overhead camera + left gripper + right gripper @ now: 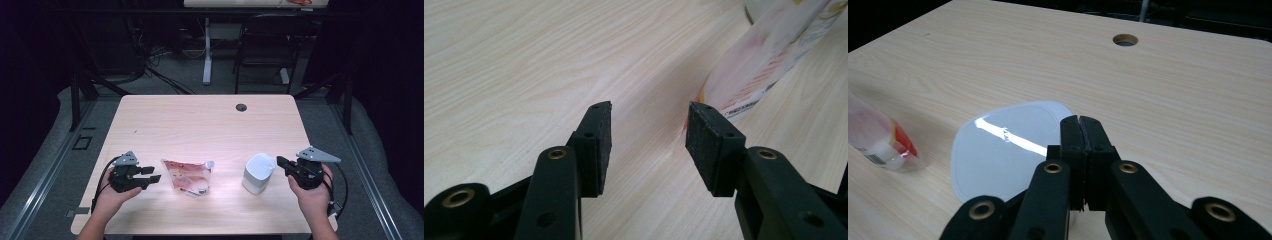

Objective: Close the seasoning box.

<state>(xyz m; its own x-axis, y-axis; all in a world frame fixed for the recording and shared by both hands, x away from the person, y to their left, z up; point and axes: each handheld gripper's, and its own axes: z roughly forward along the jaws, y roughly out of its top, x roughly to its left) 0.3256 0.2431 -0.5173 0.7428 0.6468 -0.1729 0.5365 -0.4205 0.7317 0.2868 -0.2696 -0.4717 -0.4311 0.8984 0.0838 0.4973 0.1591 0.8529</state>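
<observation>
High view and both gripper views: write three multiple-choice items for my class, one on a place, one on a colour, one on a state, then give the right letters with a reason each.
1. Where does the pouch lie on the table?
A. between the left gripper and the white container
B. beside the cable hole
C. on top of the container

2. What colour is the container's lid?
A. black
B. white
C. green

3. How do the right gripper jaws stand?
A. wide apart
B. clamped on the pouch
C. shut together, holding nothing

Key: 1 A, the high view shows it lying flat between them. 2 B, the glossy top is white. 3 C, the pads meet with nothing between them.
</observation>
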